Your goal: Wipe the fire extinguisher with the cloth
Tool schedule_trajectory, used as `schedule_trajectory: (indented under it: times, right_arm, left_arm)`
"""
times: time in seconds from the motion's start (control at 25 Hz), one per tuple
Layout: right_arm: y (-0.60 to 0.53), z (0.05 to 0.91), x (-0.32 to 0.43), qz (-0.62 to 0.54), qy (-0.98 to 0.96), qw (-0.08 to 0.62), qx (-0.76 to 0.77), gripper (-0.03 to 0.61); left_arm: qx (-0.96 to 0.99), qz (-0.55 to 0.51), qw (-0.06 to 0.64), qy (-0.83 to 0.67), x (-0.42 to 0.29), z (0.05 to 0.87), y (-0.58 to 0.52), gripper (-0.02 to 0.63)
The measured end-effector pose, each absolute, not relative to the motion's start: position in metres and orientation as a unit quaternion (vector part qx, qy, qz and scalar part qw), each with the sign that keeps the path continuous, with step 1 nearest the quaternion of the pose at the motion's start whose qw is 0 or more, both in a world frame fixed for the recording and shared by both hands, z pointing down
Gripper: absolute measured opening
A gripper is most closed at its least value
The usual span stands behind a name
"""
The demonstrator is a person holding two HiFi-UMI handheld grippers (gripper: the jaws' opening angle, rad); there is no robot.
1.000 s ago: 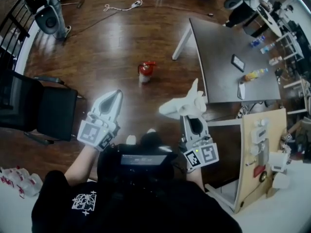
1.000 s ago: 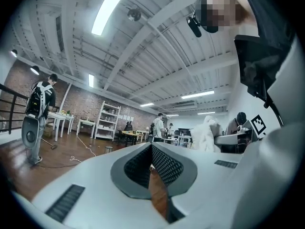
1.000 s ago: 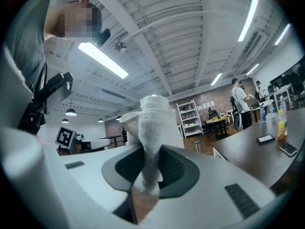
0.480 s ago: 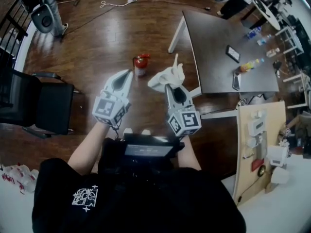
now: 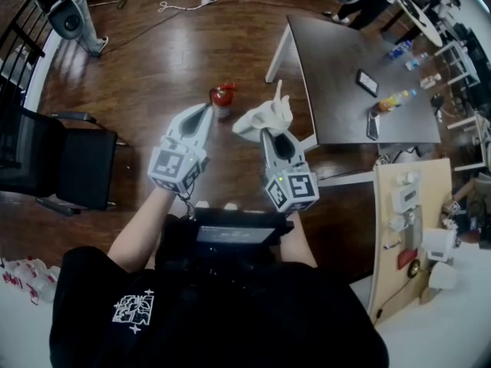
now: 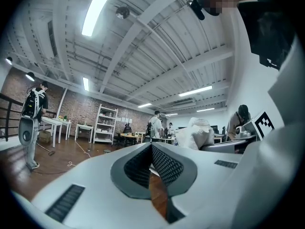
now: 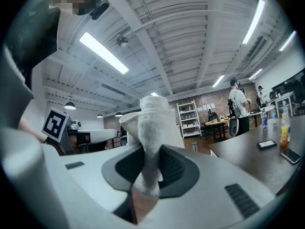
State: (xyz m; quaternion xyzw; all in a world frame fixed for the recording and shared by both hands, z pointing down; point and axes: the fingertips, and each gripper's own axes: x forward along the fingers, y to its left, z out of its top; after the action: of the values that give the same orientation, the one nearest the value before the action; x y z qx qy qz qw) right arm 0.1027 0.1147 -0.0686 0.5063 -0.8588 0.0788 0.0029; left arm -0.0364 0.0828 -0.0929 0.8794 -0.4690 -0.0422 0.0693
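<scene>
Closest in, the left gripper [image 5: 205, 113] has its jaws pressed together with nothing between them. Beside it, the right gripper [image 5: 268, 133] is clamped on the lower fold of the white cloth [image 5: 263, 118], which bunches up loosely above the jaw tips. The cloth looks light, soft and limp. It should mould round a curved body, but it may flop or slide in the jaws under a hard drag. Just beyond the tips, the red extinguisher [image 5: 222, 99] stands upright on the wood floor [image 5: 153, 67], apart from both grippers. It is probably rigid, fairly heavy and smooth-skinned, so a sideways wipe could tip or roll it. The left gripper would do well to steady it near the top. It is too small here to tell the handle from the hose. There is open floor to the left of it and beyond it. The table [image 5: 330, 67] edge and its white leg [image 5: 276, 52] stand near on the right and limit a swing that way. The chair [image 5: 84, 175] sits well apart on the left, and a cable [image 5: 184, 4] lies far off.
</scene>
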Motion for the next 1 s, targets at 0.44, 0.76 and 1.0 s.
schedule_trajectory:
  times: [0.44, 0.76, 1.0]
  right_arm:
    - [0.117, -0.068, 0.099, 0.070, -0.861, 0.015, 0.503, 0.092]
    - [0.118, -0.067, 0.100, 0.077, -0.860, 0.017, 0.504, 0.092]
    - [0.118, -0.065, 0.095, 0.076, -0.864, 0.018, 0.498, 0.092]
  left_arm:
    - [0.881, -0.045, 0.067, -0.467, -0.037, -0.094, 0.088, 0.003]
    - [0.880, -0.049, 0.063, -0.468, -0.036, -0.098, 0.091, 0.003]
    - [0.879, -0.052, 0.062, -0.470, -0.038, -0.102, 0.092, 0.003]
